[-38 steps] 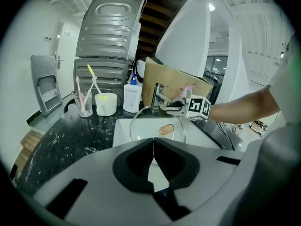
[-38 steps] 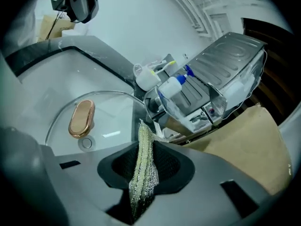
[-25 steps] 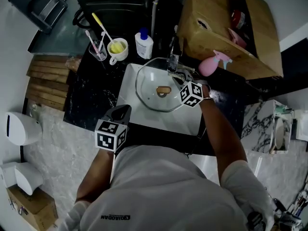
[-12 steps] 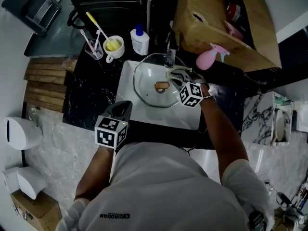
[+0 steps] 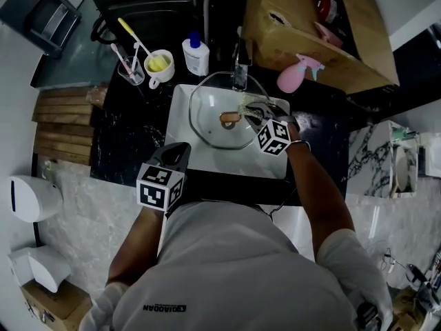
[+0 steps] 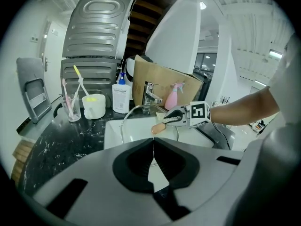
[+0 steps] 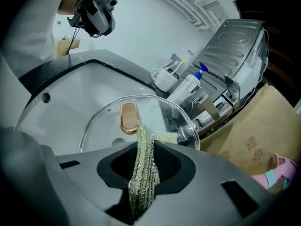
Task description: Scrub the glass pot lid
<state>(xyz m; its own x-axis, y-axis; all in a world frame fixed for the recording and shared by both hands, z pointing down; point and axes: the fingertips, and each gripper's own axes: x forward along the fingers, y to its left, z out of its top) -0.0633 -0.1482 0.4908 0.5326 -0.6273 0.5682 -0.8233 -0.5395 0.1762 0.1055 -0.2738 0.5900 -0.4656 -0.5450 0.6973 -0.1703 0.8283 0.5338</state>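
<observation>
Sink set in black tabletop. Behind the sink: mug, bottle, faucet, pink sprayer, box; box print not legible. Lid in the sink, far rim by faucet. Right gripper over the sink, jaws clamped on cloth, cloth tip beside lid knob. Left gripper at the sink's near edge, jaws closed, empty, clear of lid.

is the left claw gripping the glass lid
No, the left claw is shut on nothing, and the glass lid lies ahead of it in the sink.
</observation>
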